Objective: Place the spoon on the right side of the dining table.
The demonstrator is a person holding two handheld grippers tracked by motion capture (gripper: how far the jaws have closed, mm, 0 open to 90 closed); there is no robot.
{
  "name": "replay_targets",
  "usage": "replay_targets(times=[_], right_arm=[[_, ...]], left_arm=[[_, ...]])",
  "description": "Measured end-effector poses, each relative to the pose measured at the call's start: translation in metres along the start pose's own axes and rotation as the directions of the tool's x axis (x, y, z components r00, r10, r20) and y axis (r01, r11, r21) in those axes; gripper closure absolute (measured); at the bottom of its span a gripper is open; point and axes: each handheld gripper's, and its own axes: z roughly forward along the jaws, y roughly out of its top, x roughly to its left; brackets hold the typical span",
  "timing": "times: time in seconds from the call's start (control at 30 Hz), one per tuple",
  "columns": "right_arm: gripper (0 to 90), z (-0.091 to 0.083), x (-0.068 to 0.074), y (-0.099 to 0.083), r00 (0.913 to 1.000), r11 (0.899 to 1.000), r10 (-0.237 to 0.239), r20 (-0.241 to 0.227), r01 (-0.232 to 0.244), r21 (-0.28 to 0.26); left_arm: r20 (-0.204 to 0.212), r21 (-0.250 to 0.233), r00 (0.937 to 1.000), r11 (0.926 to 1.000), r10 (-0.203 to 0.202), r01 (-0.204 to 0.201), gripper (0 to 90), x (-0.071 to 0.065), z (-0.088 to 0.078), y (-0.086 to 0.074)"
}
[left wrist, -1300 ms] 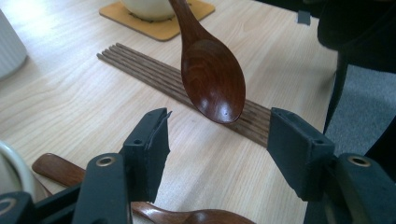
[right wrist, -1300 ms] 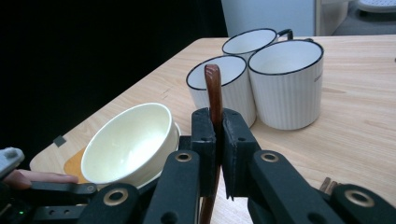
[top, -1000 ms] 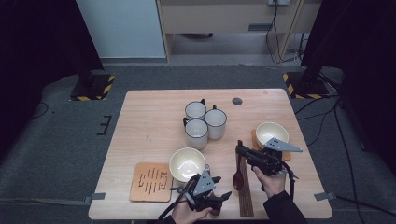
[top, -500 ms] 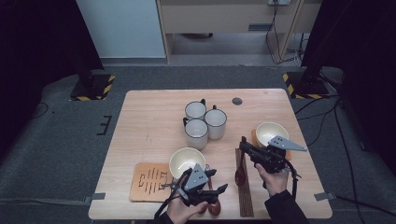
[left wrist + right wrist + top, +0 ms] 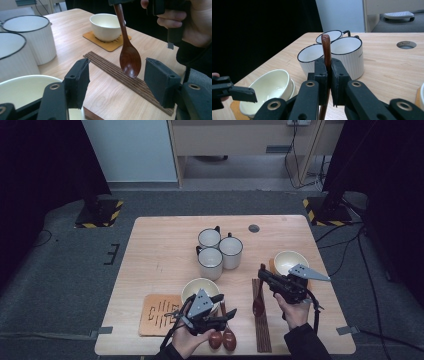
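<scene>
R tongs (image 5: pixel 263 271) pinch the spoon (image 5: pixel 258 300) by its upper handle; pads pressed tight on the stem, seen in the right gripper view (image 5: pixel 326 75). Spoon's long axis runs near vertical, bowl end down, hanging just above the mat (image 5: pixel 261 320) of dark slats on the table (image 5: pixel 160 245). L tongs (image 5: pixel 227 312) stand spread, nothing between the pads. From L tongs the spoon lies at about 2 o'clock in the high view, near; in the left gripper view its bowl (image 5: pixel 130 61) hangs between and beyond the 2 pads, toward the R one. R hand has it, L is the nearer free one.

Containers: bowl (image 5: pixel 200 289) by L tongs, empty; 2nd bowl (image 5: pixel 290 261) on a coaster at 3 o'clock, empty. 3 mugs (image 5: pixel 220 251) clustered at centre, 12 o'clock of the spoon; insides look empty. 2 more spoons (image 5: pixel 222 339) lie at 6 o'clock by L hand.
</scene>
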Motion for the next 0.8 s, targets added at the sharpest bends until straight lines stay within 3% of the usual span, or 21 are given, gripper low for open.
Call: replay_targets(times=[0.8], right_arm=[[84.7,0.005,-0.007,0.008,0.9988,0.999,-0.018,0.045,0.019,-0.03]], left_arm=[[-0.101,-0.045,0.9937,0.9979,-0.05,0.046,33.5,0.031,-0.023,0.007]])
